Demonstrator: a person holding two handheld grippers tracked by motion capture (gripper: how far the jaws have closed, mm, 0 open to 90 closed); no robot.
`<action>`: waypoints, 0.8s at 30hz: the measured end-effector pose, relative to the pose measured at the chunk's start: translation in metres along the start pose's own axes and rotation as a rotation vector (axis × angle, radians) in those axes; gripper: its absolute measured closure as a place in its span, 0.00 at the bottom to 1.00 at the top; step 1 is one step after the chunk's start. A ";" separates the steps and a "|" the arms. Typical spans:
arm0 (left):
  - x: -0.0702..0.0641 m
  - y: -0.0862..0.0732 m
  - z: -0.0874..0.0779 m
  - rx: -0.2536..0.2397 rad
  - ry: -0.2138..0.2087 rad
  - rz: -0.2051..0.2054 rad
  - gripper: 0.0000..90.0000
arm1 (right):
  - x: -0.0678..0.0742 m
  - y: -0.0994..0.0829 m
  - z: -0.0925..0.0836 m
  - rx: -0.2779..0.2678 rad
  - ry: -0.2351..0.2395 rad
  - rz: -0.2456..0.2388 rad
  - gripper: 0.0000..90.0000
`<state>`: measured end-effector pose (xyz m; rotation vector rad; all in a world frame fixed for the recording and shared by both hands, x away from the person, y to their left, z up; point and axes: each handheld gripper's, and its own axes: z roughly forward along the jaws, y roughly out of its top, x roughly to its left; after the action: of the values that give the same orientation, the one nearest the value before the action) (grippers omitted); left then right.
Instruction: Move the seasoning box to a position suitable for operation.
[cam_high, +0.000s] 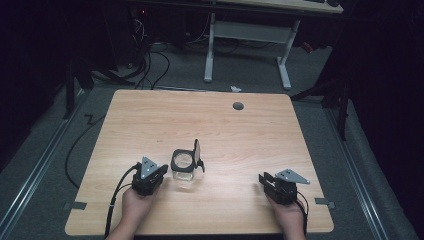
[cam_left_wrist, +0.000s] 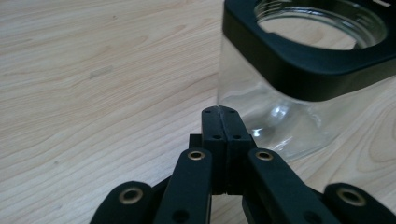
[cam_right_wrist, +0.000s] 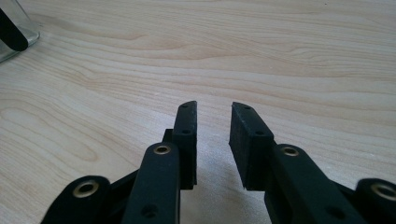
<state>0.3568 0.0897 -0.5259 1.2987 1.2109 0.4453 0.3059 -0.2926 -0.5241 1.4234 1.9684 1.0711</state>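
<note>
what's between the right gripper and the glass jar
Nothing: bare wooden table lies between the right gripper and the glass jar, as the high view shows.

We record the counter (cam_high: 150, 115) as pale wood with a wavy brown grain and a dark grey round cap (cam_high: 238, 105). The jar (cam_high: 183, 172) is clear glass under a black square collar (cam_left_wrist: 299, 70); its raised lid (cam_high: 197, 150) is black-edged. Both the left gripper (cam_left_wrist: 219, 114) and right gripper (cam_right_wrist: 213, 112) are black with brass rivets and grey top plates.
</note>
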 end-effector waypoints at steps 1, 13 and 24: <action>-0.003 -0.001 0.000 0.002 -0.008 0.006 1.00 | 0.000 0.000 0.000 -0.002 -0.001 -0.007 0.80; -0.024 -0.011 -0.010 0.023 -0.052 0.018 1.00 | 0.001 0.001 -0.001 -0.007 -0.001 -0.005 0.80; -0.060 -0.032 -0.009 0.068 -0.144 0.027 1.00 | 0.001 0.001 -0.001 -0.009 0.002 -0.004 0.80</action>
<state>0.3152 0.0350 -0.5267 1.3827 1.0971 0.3271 0.3048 -0.2923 -0.5228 1.4134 1.9647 1.0791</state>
